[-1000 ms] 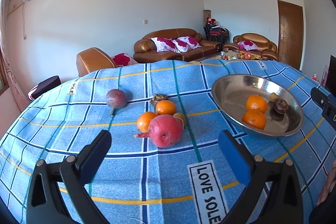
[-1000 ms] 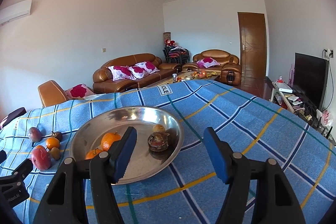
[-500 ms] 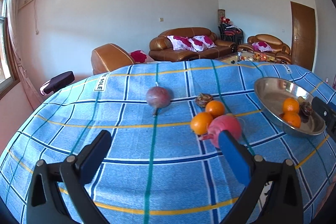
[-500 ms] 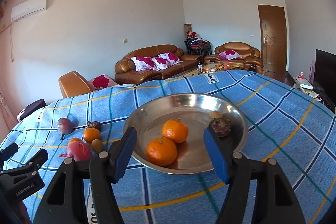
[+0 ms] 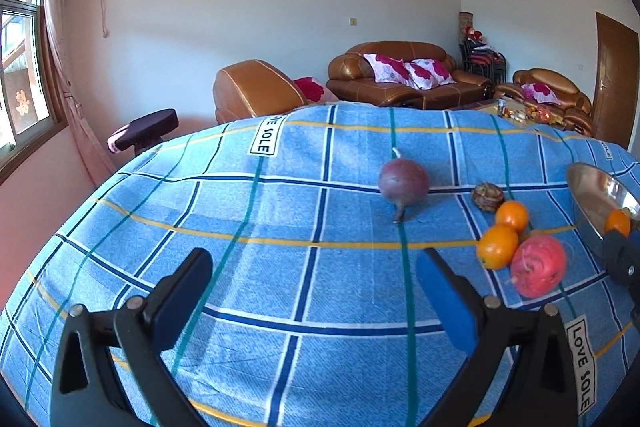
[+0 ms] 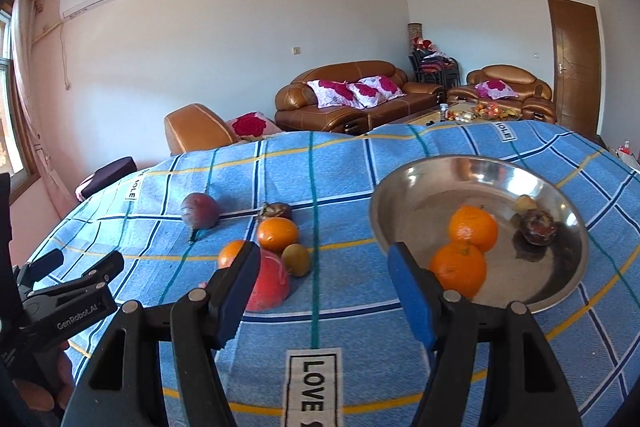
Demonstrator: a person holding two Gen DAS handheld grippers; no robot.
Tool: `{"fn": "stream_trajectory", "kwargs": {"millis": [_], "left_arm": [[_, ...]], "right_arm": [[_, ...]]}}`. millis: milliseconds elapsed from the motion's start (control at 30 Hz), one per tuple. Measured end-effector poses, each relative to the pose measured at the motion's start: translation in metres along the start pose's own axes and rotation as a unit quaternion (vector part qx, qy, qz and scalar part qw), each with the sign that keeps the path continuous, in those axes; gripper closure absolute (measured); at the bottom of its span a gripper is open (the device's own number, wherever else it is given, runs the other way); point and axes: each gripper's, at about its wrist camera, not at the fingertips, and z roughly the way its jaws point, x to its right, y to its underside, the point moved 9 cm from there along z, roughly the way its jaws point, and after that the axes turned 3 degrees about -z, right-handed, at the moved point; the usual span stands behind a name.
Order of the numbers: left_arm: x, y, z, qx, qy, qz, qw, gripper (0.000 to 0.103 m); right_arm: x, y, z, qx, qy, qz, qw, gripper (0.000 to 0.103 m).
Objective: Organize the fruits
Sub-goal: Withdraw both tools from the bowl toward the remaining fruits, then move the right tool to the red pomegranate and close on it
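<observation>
Blue checked counter (image 6: pixel 344 179): 4 fruits sit in my steel bowl (image 6: pixel 400 195), 6 remain out, left tool (image 5: pixel 316 291) and right tool (image 6: pixel 324 283) both released.

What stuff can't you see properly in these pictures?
- Metal bowl: left wrist view cuts it off at the right edge; only one orange inside shows.
- Red pomegranate: right wrist view, partly hidden behind the right gripper finger.
- Small green fruit: not visible in the left wrist view.
- Items on the far coffee table: too small.
</observation>
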Motion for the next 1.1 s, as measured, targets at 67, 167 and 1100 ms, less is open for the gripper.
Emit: {"fn": "stream_trajectory", "kwargs": {"millis": [67, 167, 1100], "left_arm": [[-0.004, -0.002, 0.006, -0.006, -0.006, -0.006, 0.9999, 0.000], [-0.009, 0.000, 0.014, -0.012, 0.000, -0.019, 0.9997, 0.000], [0.005, 0.001, 0.014, -0.009, 0.038, -0.003, 0.9992, 0.000]], "right_arm": [[-0.014, 0.003, 0.012, -0.021, -0.021, -0.009, 1.000, 0.035], [-0.033, 0.010, 0.035, -0.064, -0.048, -0.014, 0.997, 0.035], [-0.053, 0.038, 0.080, -0.180, -0.072, -0.035, 0.980, 0.049]]}}
